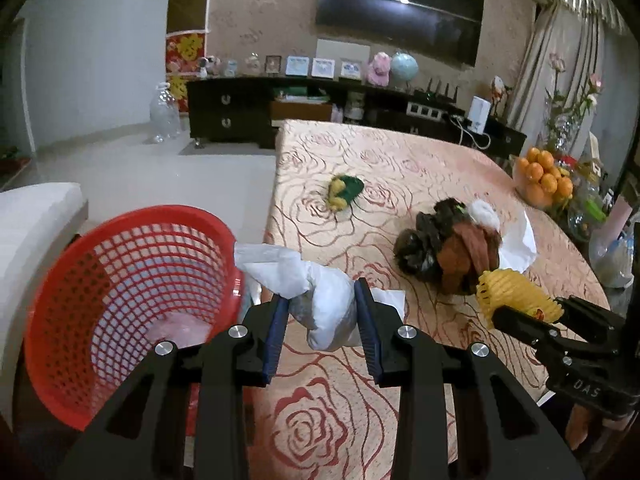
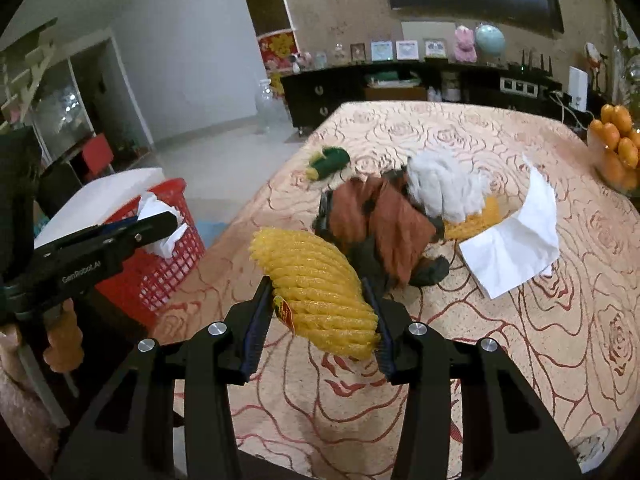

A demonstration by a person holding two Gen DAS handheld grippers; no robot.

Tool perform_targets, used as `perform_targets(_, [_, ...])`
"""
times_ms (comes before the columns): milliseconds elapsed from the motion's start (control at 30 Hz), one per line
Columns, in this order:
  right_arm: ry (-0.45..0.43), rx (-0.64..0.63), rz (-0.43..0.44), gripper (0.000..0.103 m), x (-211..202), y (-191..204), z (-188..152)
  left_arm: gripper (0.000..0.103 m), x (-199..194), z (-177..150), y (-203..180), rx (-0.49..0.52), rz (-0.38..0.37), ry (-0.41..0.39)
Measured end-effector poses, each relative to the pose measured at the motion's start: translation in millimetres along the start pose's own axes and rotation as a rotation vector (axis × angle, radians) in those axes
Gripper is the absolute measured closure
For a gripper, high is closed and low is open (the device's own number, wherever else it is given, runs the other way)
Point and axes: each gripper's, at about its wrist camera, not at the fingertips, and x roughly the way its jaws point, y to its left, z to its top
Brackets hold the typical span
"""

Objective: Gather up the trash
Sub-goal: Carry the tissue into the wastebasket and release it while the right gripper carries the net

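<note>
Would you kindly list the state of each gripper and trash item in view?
left gripper: shut on white tissue wad, beside basket
right gripper: shut on yellow foam net
red basket: tilted, some trash inside
flat tissue: lying on table
green wrapper: crumpled on table

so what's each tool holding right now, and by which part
Left tool: crumpled white tissue wad, pinched across its lower bulge. Right tool: yellow foam fruit net, gripped around its near end.
</note>
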Motion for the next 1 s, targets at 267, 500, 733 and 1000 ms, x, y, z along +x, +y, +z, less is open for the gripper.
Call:
perform_targets(267, [-0.063, -0.013, 0.001, 0.060, -19, 16, 17, 0.071, -26, 4, 16, -0.031, 0.027, -0.041])
perform_targets(500, [-0.104, -0.037, -0.002, 0.060, -27, 31, 38, 0.071, -53, 11, 34, -0.054, 0.065, -0.088])
perform_targets(733, [-0.114, -0.062, 0.014, 0.060, -22, 48, 53, 0.071, -66, 18, 51, -0.083, 0.105, -0.110])
perform_targets(1000, [-0.094, -0.094, 0.055, 0.060, -2, 75, 71, 0.071, -75, 22, 74, -0.116, 0.161, -0.127])
